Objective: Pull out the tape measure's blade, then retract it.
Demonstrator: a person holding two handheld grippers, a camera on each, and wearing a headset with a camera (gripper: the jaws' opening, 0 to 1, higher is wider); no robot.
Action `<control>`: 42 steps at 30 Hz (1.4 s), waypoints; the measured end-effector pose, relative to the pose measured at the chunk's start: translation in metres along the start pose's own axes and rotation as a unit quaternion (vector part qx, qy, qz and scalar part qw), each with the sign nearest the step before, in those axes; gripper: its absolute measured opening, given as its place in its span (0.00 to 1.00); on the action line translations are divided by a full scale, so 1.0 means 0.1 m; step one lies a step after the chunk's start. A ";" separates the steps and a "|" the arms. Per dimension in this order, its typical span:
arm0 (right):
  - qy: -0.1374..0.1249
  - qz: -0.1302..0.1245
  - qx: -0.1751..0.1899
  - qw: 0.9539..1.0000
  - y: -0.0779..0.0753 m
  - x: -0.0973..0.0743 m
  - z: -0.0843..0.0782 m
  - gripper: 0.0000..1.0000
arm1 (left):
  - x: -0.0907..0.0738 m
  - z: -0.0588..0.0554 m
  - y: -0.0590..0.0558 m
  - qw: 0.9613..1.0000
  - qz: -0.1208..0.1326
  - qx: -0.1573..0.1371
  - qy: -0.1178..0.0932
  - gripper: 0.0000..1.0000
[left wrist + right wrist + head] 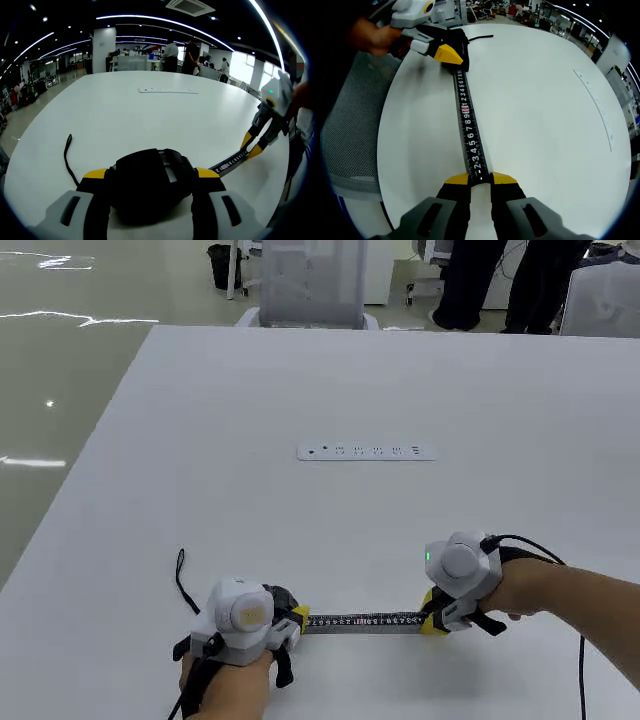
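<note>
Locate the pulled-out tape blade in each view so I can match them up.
Head view: blade low centre, stretched between left gripper and right gripper.
Left gripper view: blade lower right, running from the case in the jaws toward the right gripper.
Right gripper view: blade centre, running from the jaws at the bottom up to the case, upper left.
Shared landmark: white power strip.

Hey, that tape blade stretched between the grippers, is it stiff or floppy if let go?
The blade runs straight from the case to the right gripper, so it is probably fairly stiff over this short run. It looks thin, so pushed endways it may buckle. Released, it would likely snap back toward the case.
</note>
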State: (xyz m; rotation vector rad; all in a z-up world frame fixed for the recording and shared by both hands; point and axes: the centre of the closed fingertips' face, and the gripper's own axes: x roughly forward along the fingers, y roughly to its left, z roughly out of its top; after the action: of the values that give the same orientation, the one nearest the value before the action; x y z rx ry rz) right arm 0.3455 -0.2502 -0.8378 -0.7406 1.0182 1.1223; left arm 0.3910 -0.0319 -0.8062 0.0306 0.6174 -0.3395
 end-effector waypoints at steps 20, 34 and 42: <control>-0.001 -0.003 0.003 1.000 0.00 0.03 0.06 0.14 | 0.01 -0.01 0.00 1.000 0.000 -0.002 0.001 0.63; -0.002 -0.003 0.002 1.000 0.01 0.04 0.11 0.14 | 0.01 -0.01 0.00 1.000 -0.001 -0.002 0.002 0.63; -0.004 -0.003 0.002 1.000 0.02 0.05 0.13 0.14 | 0.01 -0.01 0.00 1.000 -0.001 -0.002 0.002 0.63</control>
State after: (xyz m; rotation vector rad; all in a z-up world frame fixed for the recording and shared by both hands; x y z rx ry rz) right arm 0.3481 -0.2360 -0.8375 -0.7342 1.0099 1.1168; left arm 0.3912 -0.0318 -0.8071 0.0267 0.6216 -0.3399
